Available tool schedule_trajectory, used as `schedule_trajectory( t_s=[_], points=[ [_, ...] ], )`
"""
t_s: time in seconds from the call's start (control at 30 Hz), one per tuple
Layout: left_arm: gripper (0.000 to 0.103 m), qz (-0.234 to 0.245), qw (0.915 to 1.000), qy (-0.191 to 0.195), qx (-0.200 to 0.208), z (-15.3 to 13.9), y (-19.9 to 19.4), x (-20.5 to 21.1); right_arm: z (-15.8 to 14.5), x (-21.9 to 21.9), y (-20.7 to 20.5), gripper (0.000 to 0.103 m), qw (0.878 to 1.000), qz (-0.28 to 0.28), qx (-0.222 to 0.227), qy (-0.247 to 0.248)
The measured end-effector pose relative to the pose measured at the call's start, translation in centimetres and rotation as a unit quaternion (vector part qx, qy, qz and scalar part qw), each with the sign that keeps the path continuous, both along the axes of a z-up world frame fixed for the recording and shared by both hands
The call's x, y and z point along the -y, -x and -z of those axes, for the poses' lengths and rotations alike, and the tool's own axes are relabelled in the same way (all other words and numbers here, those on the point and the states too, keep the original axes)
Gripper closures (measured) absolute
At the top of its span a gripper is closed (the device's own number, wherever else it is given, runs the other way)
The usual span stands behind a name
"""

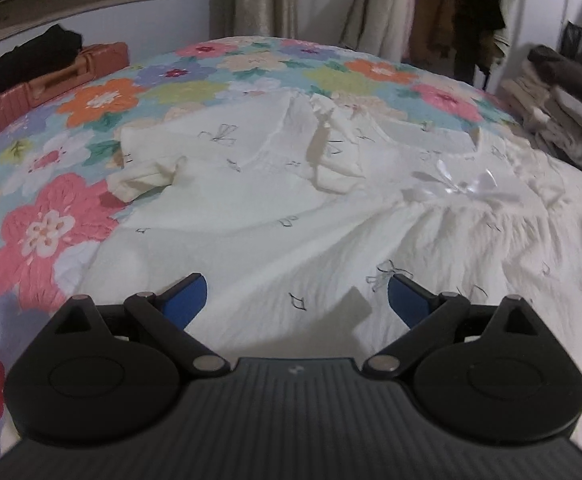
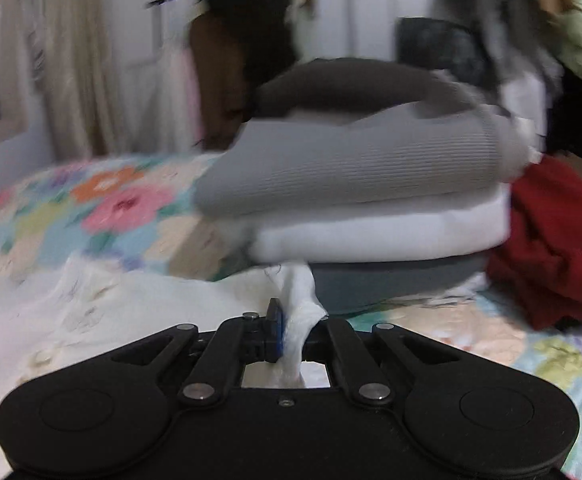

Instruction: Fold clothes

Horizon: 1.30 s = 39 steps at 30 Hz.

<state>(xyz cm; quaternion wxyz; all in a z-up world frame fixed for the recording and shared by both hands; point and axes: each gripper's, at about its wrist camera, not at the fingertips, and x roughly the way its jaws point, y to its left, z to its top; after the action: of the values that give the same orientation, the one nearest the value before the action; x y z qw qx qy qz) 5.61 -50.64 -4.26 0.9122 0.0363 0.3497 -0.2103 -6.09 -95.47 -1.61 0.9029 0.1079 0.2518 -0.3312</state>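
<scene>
While my left gripper (image 1: 297,300) hangs wide over the white dress (image 1: 275,216), frame centre.
My right gripper (image 2: 291,334) pinches what looks like its blurred edge.

no readable text, label, brand or number in either view; a small pale mark on the ribbed body of the left tool (image 1: 297,298), too small to read; black stitched motifs on the white garment (image 1: 251,208), not letters
</scene>
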Motion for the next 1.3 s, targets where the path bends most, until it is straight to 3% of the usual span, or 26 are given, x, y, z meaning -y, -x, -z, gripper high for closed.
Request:
schedule_trajectory(
  t_s=[0.07,0.13,0.23,0.3,0.43,0.5,0.7,0.77,0.83,0.93,1.07,1.17,1.3],
  points=[
    [0.005,0.003,0.9999,-0.010,0.005,-0.2,0.2,0.0,1.6,1.0,0.1,0.073,0.999,0.025,-0.030,-0.023],
    [0.005,0.003,0.9999,-0.013,0.007,-0.3,0.3,0.0,2.3,1.6,0.5,0.072,0.996,0.037,-0.045,-0.070],
    [0.005,-0.008,0.9999,-0.009,0.001,-0.5,0.2,-0.2,0.4,1.4,2.3,0.064,0.991,0.056,0.003,-0.124],
    [0.004,-0.019,0.9998,-0.007,-0.007,-0.5,0.1,-0.3,-1.2,0.0,3.6,0.045,0.986,0.050,0.041,-0.152],
    [0.004,-0.040,0.9985,-0.021,-0.031,0.2,0.6,0.2,-3.5,-4.4,4.3,0.039,0.984,0.013,0.029,-0.174],
    [0.004,-0.027,0.9987,-0.028,-0.033,-0.1,1.3,0.7,-4.3,-6.4,4.8,0.038,0.984,-0.002,0.020,-0.176],
    [0.004,0.007,0.9991,-0.041,0.004,-3.7,5.6,1.9,-6.5,-13.1,7.2,0.027,0.982,-0.069,0.002,-0.177],
    [0.004,0.006,0.9977,-0.066,0.011,-4.6,7.3,2.6,-6.9,-15.2,8.3,0.027,0.982,-0.087,-0.010,-0.168],
    [0.004,0.011,0.9958,-0.091,0.000,-5.3,8.6,3.3,-7.8,-16.9,9.4,0.027,0.979,-0.111,-0.024,-0.170],
    [0.004,0.022,0.9952,-0.093,-0.021,-6.9,10.6,3.5,-10.4,-19.1,11.2,0.026,0.978,-0.139,-0.022,-0.154],
    [0.004,0.066,0.9931,-0.089,0.037,-10.3,15.1,2.7,-12.9,-21.7,15.2,0.013,0.971,-0.163,0.016,-0.175],
    [0.003,0.089,0.9878,-0.111,0.064,-12.3,18.6,2.0,-12.7,-23.5,18.0,0.012,0.963,-0.171,0.027,-0.204],
    [0.000,0.083,0.9888,-0.113,0.051,-13.6,22.5,-0.3,-11.2,-26.0,20.7,0.012,0.966,-0.162,0.012,-0.200]
  ],
)
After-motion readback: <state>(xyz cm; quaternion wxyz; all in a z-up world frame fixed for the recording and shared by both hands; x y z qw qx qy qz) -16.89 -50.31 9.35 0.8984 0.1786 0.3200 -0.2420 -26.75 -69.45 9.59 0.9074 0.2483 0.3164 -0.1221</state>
